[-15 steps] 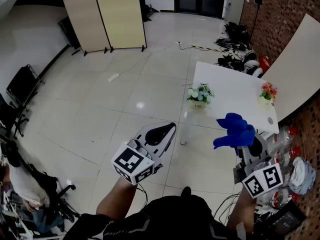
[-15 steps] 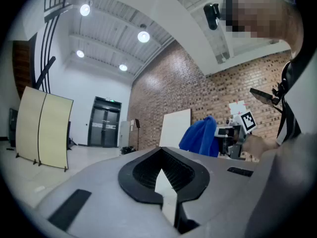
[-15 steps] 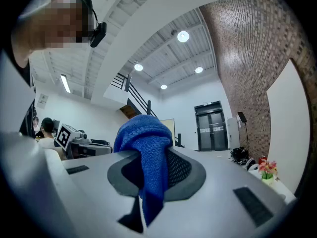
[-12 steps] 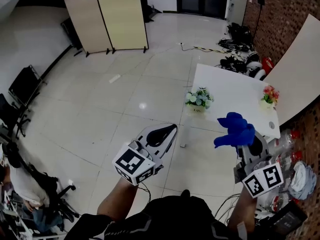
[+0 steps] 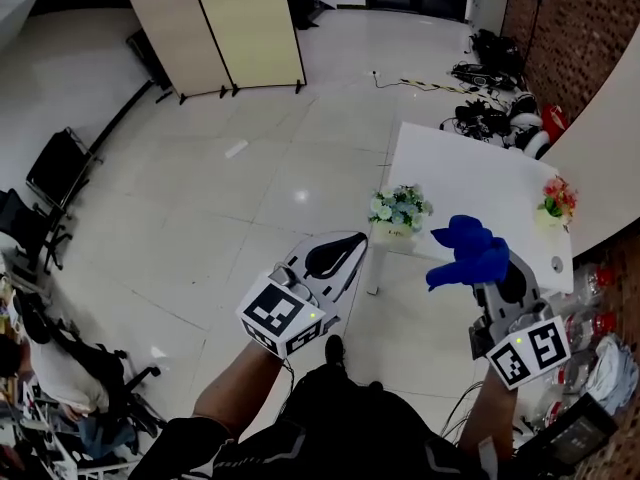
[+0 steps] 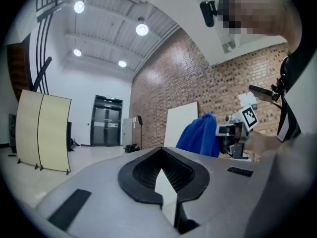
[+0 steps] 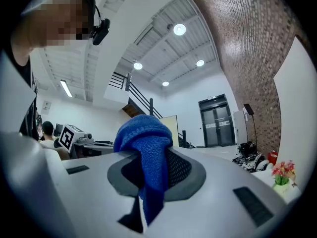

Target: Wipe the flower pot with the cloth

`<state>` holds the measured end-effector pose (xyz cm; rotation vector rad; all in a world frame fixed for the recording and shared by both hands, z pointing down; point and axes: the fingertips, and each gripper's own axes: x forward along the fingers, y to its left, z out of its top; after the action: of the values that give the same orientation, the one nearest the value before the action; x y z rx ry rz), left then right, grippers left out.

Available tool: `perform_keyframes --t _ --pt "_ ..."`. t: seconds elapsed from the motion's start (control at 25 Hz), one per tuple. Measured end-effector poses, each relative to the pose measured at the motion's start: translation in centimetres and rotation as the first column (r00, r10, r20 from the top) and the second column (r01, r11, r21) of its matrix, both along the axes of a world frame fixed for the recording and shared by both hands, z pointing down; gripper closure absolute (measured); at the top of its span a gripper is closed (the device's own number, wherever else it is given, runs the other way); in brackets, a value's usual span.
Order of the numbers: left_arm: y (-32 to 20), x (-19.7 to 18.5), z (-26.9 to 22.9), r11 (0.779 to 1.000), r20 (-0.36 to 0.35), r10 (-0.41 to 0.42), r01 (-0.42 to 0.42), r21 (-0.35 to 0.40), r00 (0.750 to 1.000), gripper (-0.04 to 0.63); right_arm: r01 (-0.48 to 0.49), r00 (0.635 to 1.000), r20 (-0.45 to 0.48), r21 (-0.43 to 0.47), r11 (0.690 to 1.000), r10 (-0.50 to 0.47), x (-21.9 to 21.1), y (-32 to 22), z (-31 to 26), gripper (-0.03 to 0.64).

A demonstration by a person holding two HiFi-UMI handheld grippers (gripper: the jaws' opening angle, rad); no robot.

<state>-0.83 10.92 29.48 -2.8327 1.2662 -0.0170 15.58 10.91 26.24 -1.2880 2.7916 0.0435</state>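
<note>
right gripper (image 5: 497, 286) clamped on cloth (image 5: 468, 253), left gripper (image 5: 333, 257) closed, empty. approach step: flower pot (image 5: 398, 225) well apart. next: bring cloth onto it.

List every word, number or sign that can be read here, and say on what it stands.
No text can be read.
Left marker cube: black-and-white square pattern, no letters.
Right marker cube: the same.
Green sign above the double door: too small to read.
</note>
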Motion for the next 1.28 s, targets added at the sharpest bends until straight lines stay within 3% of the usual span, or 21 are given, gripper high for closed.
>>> perform_keyframes --t 0.12,0.28,0.4,0.56,0.72,0.84,0.96,1.04,1.2,1.28 --pt "-4.7 -0.5 -0.4 1.0 -0.033 0.005 -0.005 0.019 0.999 0.6 -0.038 0.999 0.005 0.003 0.999 0.038 -0.1 -4.5 0.3 0.568" --pt "-9.4 -2.3 -0.9 0.996 -0.006 0.074 -0.074 0.053 0.997 0.6 -0.088 0.996 -0.004 0.032 0.996 0.088 -1.9 -8.8 -0.4 0.568" --pt "-12.7 -3.9 -1.1 0.992 -0.028 0.105 -0.103 0.072 0.994 0.598 -0.12 0.993 0.003 0.04 0.992 0.12 -2.9 -11.6 -0.6 0.568" --pt "-16.9 -4.2 0.0 0.978 0.006 0.194 -0.194 0.08 0.981 0.524 -0.146 0.989 0.003 0.014 0.989 0.146 -3.8 -15.1 0.6 0.568" --pt "-20.2 -3.0 1.4 0.966 -0.05 0.258 -0.257 0.033 0.965 0.447 -0.143 0.99 -0.005 -0.023 0.989 0.143 -3.4 -18.6 2.1 0.568" --pt "-22.7 -1.2 2.1 0.955 -0.055 0.296 -0.295 0.019 0.954 0.316 -0.086 0.996 0.001 -0.045 0.995 0.086 -2.4 -21.6 2.4 0.568" --pt "-24.4 0.2 1.8 0.957 -0.044 0.291 -0.29 0.02 0.956 0.314 -0.027 1.0 -0.008 -0.029 0.999 0.026 -1.4 -23.9 1.0 0.568" --pt "-24.6 1.3 2.7 0.957 -0.006 0.291 -0.291 0.012 0.957 0.257 -0.004 1.0 0.001 -0.007 1.0 0.004 -0.5 -24.9 0.6 0.568" --pt "-24.7 2.7 4.4 0.955 0.024 0.297 -0.297 0.005 0.955 0.245 0.037 0.999 0.018 -0.005 0.999 -0.037 0.8 -26.3 1.8 0.568" --pt "-25.1 2.8 6.2 0.951 0.059 0.309 -0.308 -0.019 0.949 0.203 0.041 0.999 0.009 -0.024 0.999 -0.041 1.2 -27.1 2.8 0.568"
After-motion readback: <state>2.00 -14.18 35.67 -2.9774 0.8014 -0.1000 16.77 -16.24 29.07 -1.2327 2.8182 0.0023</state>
